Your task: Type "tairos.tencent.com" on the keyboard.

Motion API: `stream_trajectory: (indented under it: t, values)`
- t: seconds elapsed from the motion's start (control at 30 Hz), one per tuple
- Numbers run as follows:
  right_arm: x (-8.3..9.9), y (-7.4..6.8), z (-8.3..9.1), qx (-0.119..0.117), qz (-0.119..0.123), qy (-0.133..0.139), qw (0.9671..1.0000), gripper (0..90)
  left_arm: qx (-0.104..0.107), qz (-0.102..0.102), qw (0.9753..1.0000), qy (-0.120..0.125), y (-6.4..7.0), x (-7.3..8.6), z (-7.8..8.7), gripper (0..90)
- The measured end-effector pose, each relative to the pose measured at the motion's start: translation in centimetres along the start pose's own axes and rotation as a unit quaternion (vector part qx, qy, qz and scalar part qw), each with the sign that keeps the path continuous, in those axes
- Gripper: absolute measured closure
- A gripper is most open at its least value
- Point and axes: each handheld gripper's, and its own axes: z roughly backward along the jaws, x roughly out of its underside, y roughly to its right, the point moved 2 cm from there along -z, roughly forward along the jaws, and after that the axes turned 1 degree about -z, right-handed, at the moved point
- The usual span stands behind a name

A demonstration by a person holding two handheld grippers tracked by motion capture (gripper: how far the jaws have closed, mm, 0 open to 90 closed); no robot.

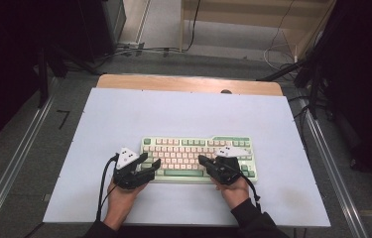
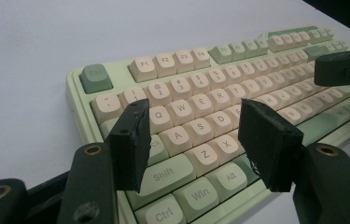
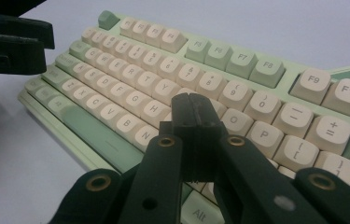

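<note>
Keyboard (image 1: 201, 157) | pale green case, cream and green keys | left claw (image 2: 200, 140) spread | right claw (image 3: 192, 135) pressed together

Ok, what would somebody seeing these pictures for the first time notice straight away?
Most likely the pale green keyboard with cream keys, lying in the near middle of the white table. Next, the two black grippers at its front edge: the left gripper with jaws spread over the left-hand letter keys, the right gripper with jaws pressed together above the right-hand letters.
</note>
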Motion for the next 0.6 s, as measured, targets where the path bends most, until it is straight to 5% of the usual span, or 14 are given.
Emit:
stream_trajectory:
  t: [0.6]
  values:
    - [0.74,-0.77,-0.97,-0.005,0.010,-0.019,0.9998,87.7,0.003,0.001,1.0000,-0.003,0.07,0.03,-0.12,44.3]
